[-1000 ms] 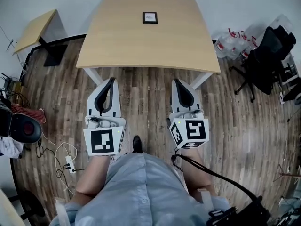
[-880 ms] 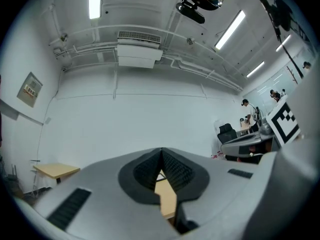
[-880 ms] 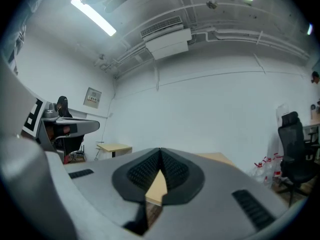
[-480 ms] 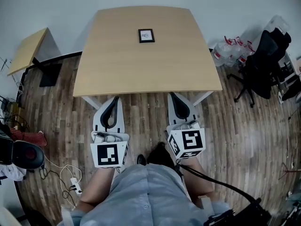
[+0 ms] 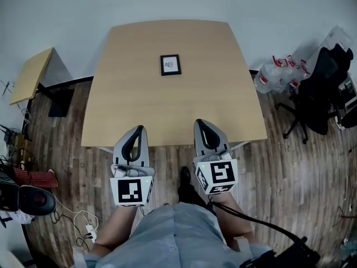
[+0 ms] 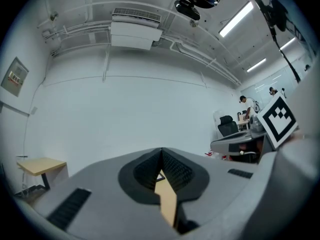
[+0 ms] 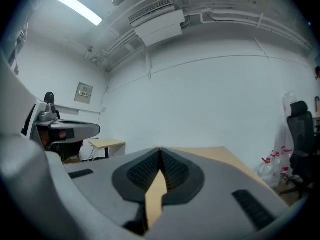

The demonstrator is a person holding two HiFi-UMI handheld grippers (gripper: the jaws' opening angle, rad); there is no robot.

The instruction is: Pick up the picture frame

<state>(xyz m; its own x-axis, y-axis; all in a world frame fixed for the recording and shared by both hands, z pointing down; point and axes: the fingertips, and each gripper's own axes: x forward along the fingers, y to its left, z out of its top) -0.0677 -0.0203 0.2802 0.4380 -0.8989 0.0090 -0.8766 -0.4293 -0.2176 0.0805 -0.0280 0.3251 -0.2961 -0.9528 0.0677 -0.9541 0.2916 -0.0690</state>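
A person stands at the near edge of a table [image 5: 111,110], low in the centre of the head view, with the left gripper [image 5: 139,128] and right gripper [image 5: 199,121] both clenched on nothing, tips pressed together. The frame [image 5: 170,65] lies flat on the tabletop, upper centre of that view, well apart from both. A chair [image 5: 321,88] stands at the right edge.

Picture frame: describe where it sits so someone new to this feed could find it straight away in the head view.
Start with the large light-wood table that fills the middle of the head view, not the smaller table at the left edge. On its far half, about midway across, lies the picture frame. It is the only thing on that tabletop: a small dark-bordered rectangle with a pale picture inside.
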